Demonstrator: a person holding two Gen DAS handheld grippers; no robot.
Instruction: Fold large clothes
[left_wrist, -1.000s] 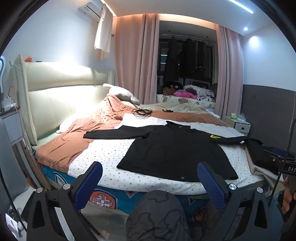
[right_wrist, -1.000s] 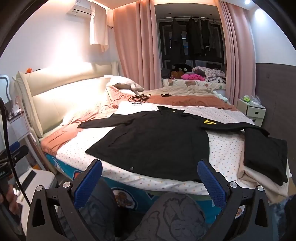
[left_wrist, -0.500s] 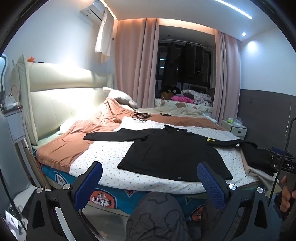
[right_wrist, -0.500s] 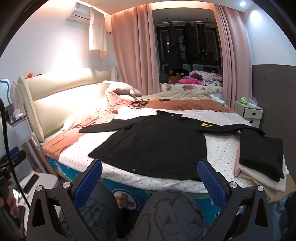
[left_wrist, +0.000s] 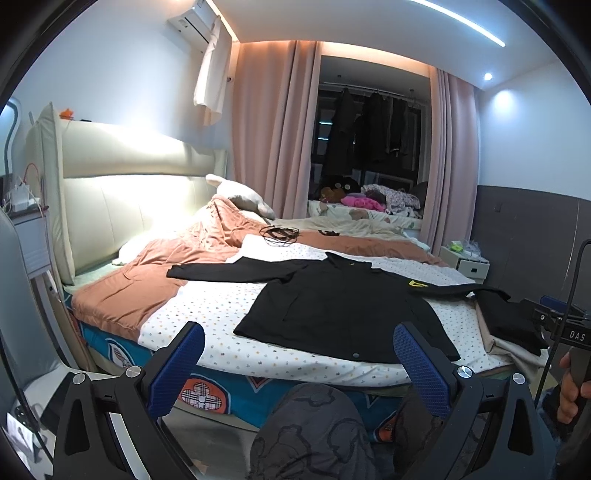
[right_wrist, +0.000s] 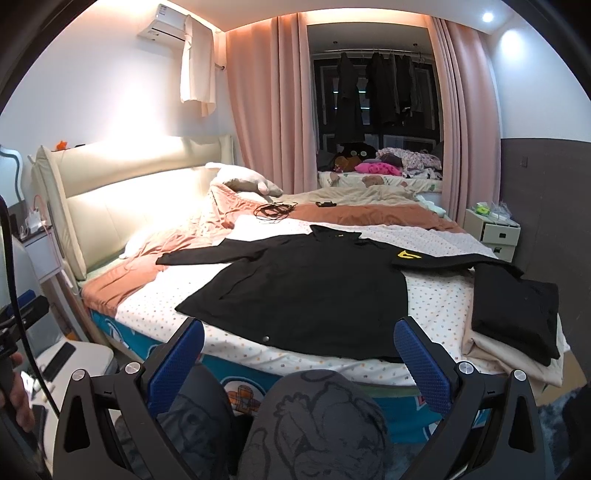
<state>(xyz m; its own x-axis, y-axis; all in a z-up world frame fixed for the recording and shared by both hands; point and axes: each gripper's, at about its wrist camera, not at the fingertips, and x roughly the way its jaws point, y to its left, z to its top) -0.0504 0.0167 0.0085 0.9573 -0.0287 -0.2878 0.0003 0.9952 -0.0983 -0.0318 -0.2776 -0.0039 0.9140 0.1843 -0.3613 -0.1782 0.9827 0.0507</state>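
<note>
A large black long-sleeved shirt lies spread flat on the dotted white sheet of the bed, sleeves out to both sides, a yellow logo on its right sleeve. It also shows in the right wrist view. My left gripper is open and empty, held off the bed's near edge above my knees. My right gripper is open and empty, also short of the bed. Neither touches the shirt.
Folded black clothes on beige cloth sit at the bed's right corner. An orange blanket covers the left side. Cables lie further back. A white nightstand stands at right, the headboard at left.
Both grippers have drawn back and tilted up slightly, so the bed sits lower and farther in both views. The shirt has not moved. Both grippers stay open.
</note>
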